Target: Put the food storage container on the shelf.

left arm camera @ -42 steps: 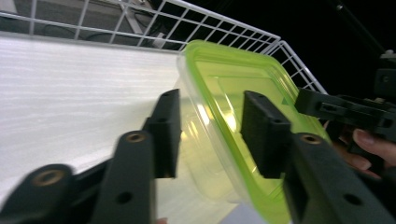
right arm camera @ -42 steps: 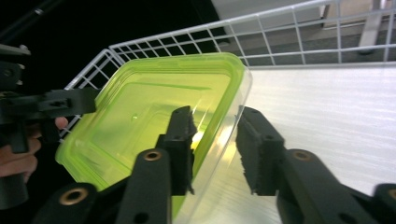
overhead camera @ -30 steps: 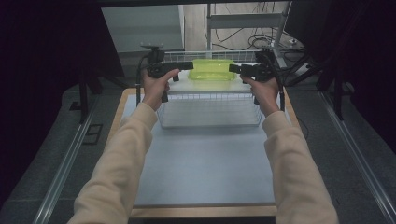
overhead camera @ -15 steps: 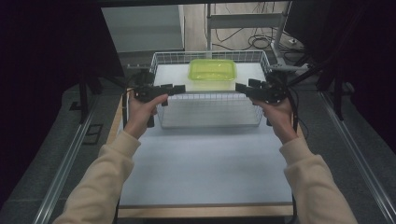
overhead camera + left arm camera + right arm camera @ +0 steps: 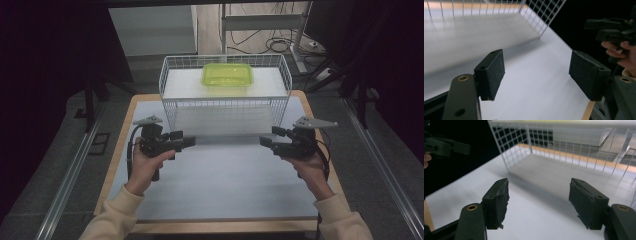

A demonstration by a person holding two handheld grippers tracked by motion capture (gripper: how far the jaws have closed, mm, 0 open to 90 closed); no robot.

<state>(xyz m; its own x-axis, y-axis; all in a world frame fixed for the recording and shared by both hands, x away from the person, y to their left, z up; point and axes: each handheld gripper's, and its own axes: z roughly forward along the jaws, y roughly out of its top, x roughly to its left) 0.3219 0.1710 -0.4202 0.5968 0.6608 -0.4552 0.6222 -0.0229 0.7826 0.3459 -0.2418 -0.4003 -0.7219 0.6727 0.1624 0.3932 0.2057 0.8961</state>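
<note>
A yellow-green plastic container point(image 5: 227, 75) rests in the white wire basket point(image 5: 225, 112) at the back middle of the table. My left gripper point(image 5: 190, 142) point(image 5: 536, 72) is held in front of the basket's left corner and points right. It is open, with nothing between its pads. My right gripper point(image 5: 263, 141) point(image 5: 537, 197) is held in front of the basket's right corner, pointing left, also open and holding nothing. The two tips face each other with a gap between them. The right gripper point(image 5: 609, 27) appears far off in the left gripper view, and the left gripper point(image 5: 446, 146) in the right gripper view.
The white table top point(image 5: 225, 185) has a wooden rim point(image 5: 120, 145). Metal rails point(image 5: 70, 175) run along the floor on both sides. Cables and a stand point(image 5: 270, 30) lie beyond the basket.
Both grippers have drawn back from the container's two sides toward the person and dropped in front of the basket. The container stays in the basket.
</note>
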